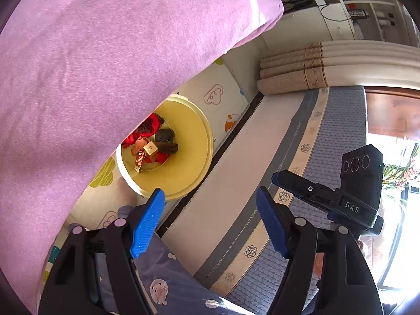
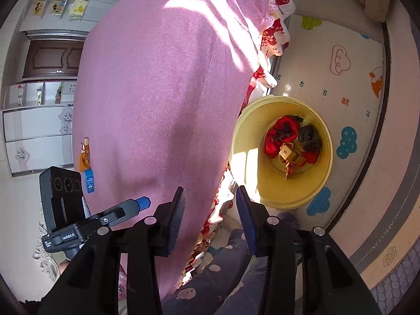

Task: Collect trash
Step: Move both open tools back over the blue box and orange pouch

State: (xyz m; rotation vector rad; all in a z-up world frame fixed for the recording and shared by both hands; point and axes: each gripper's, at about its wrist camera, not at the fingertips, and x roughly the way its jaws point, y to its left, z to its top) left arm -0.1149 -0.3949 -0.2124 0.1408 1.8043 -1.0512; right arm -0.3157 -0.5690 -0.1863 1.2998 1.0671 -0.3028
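A yellow bin (image 1: pixel 189 168) stands on the floor beside a bed under a pink blanket (image 1: pixel 92 78). It holds red wrappers, dark scraps and a small tan box (image 1: pixel 150 148). My left gripper (image 1: pixel 210 197) hangs open above the bin's near rim with nothing between its blue pads. In the right wrist view the same bin (image 2: pixel 252 141) and tan box (image 2: pixel 284 153) lie ahead to the right. My right gripper (image 2: pixel 210 194) is open over the bed's edge and holds nothing. An orange wrapper (image 2: pixel 83 161) and a blue packet (image 2: pixel 89 181) lie on the blanket (image 2: pixel 157 92).
The floor has a play mat (image 2: pixel 341 60) with cloud prints. Beside it lies a blue-grey quilted mat (image 1: pixel 341 120) and a folded beige rug (image 1: pixel 288 76). A person's purple patterned clothing (image 2: pixel 223 275) fills the bottom. White cabinets (image 2: pixel 36 131) stand beyond the bed.
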